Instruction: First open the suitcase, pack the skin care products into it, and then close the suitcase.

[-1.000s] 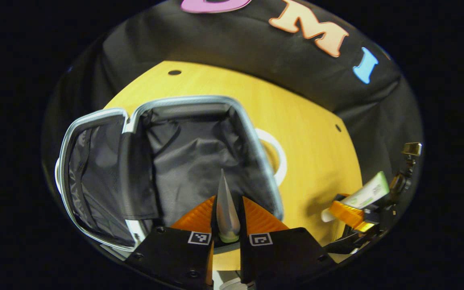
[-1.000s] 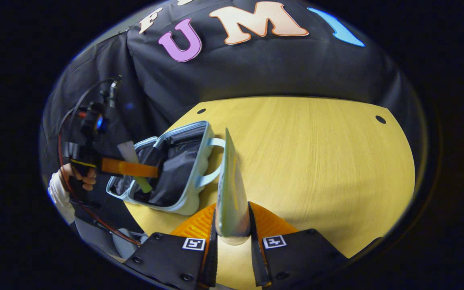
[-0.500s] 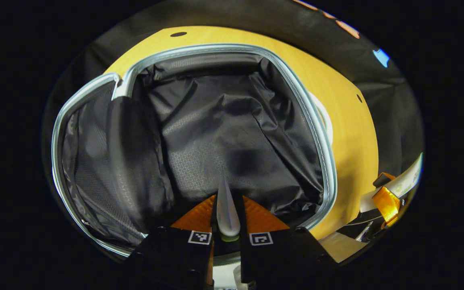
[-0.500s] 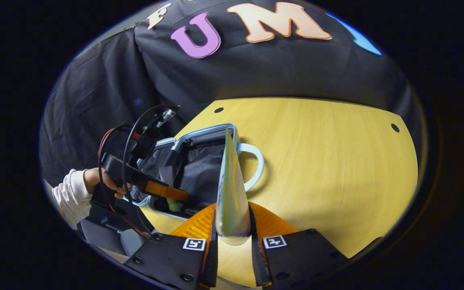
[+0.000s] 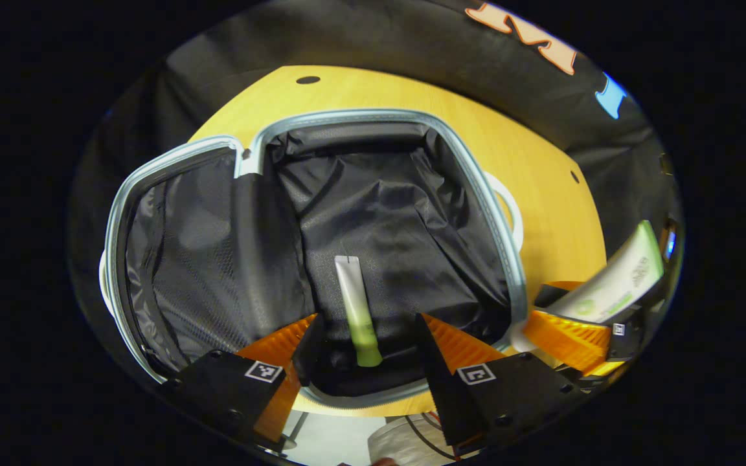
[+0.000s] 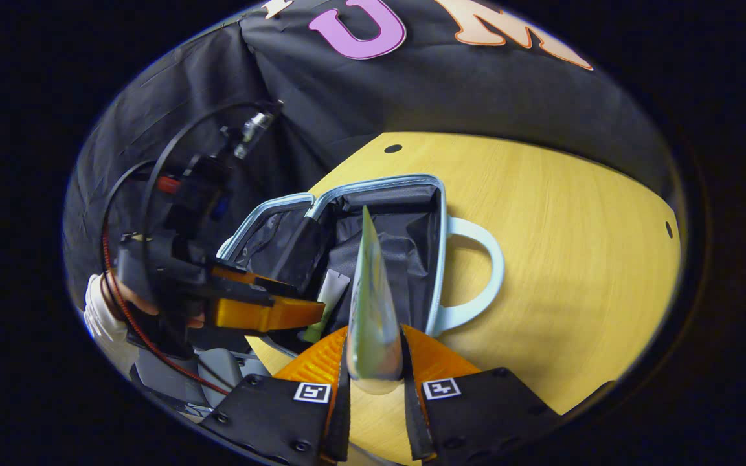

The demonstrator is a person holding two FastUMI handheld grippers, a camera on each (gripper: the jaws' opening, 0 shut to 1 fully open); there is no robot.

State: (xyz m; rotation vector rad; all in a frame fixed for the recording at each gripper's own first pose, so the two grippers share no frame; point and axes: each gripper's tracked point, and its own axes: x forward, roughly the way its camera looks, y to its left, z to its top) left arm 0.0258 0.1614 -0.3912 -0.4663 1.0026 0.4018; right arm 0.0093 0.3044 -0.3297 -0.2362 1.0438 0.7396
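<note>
**Green tube lies in open suitcase as second tube waits in the right gripper's grip**

The left gripper hangs over the open light-blue suitcase with black fabric lining, its two fingers spread wide and holding nothing. Between and just beyond those fingers, a slim white-to-green squeeze tube of skin care product lies on the lining of the main compartment, its green end toward the fingers and its flat white end pointing away. To the left of the fingers the suitcase's lid half lies open, showing a dark mesh pocket. Past the right finger, at the edge of the left gripper view, the right gripper carries a wider white and pale-green squeeze tube.

In the right gripper view, the right gripper is closed tight on that wider tube, both fingers pressing its lower end, its flat crimped end pointing up and away. Beyond the tube stands the open suitcase, its pale-blue carry handle lying on the round yellow wooden table to the right of the fingers. To the left of the fingers, a hand in a white sleeve holds the left gripper at the suitcase's near edge, with the slim tube lying just past it inside the case.
</note>
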